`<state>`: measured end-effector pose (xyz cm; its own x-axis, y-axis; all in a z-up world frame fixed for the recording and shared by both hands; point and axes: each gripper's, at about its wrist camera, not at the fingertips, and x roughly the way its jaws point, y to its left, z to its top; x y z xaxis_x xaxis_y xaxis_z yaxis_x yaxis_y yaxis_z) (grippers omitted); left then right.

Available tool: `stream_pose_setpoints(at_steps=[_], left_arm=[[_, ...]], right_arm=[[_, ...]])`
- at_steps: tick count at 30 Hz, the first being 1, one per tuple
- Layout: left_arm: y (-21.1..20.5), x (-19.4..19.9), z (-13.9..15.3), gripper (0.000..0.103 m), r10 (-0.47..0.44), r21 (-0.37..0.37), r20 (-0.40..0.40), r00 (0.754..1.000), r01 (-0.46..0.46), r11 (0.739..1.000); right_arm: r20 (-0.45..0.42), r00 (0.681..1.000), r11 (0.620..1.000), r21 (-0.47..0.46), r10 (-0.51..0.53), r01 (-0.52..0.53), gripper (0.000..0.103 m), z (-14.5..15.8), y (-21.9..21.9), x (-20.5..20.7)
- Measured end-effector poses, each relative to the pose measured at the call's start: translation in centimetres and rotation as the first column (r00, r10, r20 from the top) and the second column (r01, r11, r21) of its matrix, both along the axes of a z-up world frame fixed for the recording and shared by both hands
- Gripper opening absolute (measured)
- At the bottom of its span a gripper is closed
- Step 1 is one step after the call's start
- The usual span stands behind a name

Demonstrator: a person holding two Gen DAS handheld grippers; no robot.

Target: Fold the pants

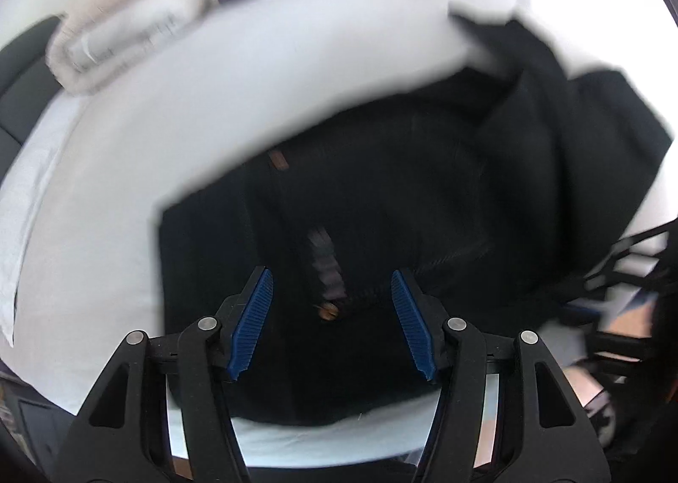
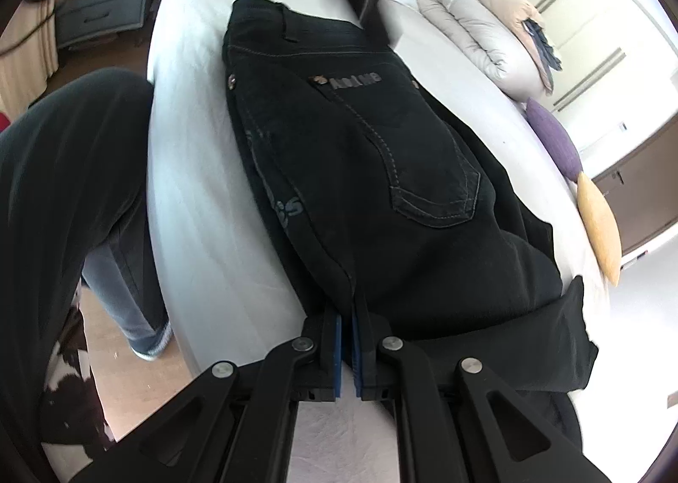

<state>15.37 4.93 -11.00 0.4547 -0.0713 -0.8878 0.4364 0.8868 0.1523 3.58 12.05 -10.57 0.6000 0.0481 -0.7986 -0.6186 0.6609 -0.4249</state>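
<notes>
White sheeting covers the bed [image 2: 199, 186], the largest surface in both views, with a wardrobe [image 2: 580, 55] and wood flooring [image 2: 110, 334] around it. Black pants [image 2: 381, 195] lie flat on the sheet, already doubled leg over leg; in the right wrist view their long axis runs from the waistband at upper left, far from the camera, toward the lower right, where the legs bend across the foreground. A back pocket [image 2: 436, 186] with pale stitching faces up, and a lettered patch sits near the waist. A rolled beige quilt [image 2: 474, 29], a purple cushion [image 2: 553, 135] and a yellow cushion [image 2: 599, 224] rest along the bed's far edge, well apart from the pants. A person's dark-clad leg and a shoe stand beside the bed at left. The right gripper [image 2: 347, 339] has its blue pads pressed together on a fold of the black cloth. The left gripper [image 1: 332, 322] hangs over the waist end of the pants [image 1: 381, 195] with its blue pads spread and nothing between them; a button shows just below the gap. The left wrist view is blurred, so seams and the far bedding are hard to make out, and the pant hems are cut off by the gripper frame.
</notes>
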Motion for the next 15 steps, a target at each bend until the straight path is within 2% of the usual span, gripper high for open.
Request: stream_pose_setpoints(at_steps=[1, 2, 4, 6, 8, 10, 12, 15], left_arm=[[-0.2, 0.3, -1.2, 0.057, 0.006, 0.022, -0.028, 1.0, -0.005, 1.0], [-0.2, 0.6, -1.9, 0.057, 0.018, 0.012, -0.033, 0.999, -0.018, 1.0], [0.1, 1.0, -1.7, 0.057, 0.06, -0.03, -0.05, 0.997, -0.062, 0.998], [-0.2, 1.2, -1.7, 0.057, 0.066, -0.025, -0.054, 0.996, -0.067, 0.997], [-0.5, 1.5, -1.8, 0.057, 0.067, -0.019, -0.052, 0.996, -0.068, 0.998], [-0.6, 1.9, -1.8, 0.059, 0.074, -0.025, -0.058, 0.996, -0.076, 0.997], [-0.6, 1.9, -1.9, 0.059, 0.076, -0.028, -0.057, 0.995, -0.078, 0.997], [-0.2, 1.7, -2.0, 0.059, 0.077, -0.036, -0.052, 0.996, -0.079, 0.996]], right_arm=[[0.0, 1.0, 0.999, 0.033, -0.016, 0.016, 0.008, 0.1, -0.3, 0.0], [-0.001, 1.0, 0.998, 0.052, -0.024, 0.024, 0.008, 0.2, -0.5, 0.0], [-0.003, 0.999, 0.994, 0.102, -0.048, 0.048, 0.009, 0.4, -1.1, 0.0], [-0.015, 0.998, 0.986, 0.15, -0.067, 0.068, 0.012, 1.0, -1.8, 0.0], [-0.048, 0.995, 0.974, 0.204, -0.091, 0.099, 0.023, 1.4, -2.6, 0.2], [-0.146, 0.985, 0.937, 0.32, -0.096, 0.139, 0.065, 2.4, -4.0, 0.4], [-0.188, 0.977, 0.893, 0.415, -0.103, 0.174, 0.071, 3.5, -5.4, 0.1], [-0.207, 0.966, 0.841, 0.486, -0.154, 0.238, 0.071, 5.4, -7.7, 0.2]])
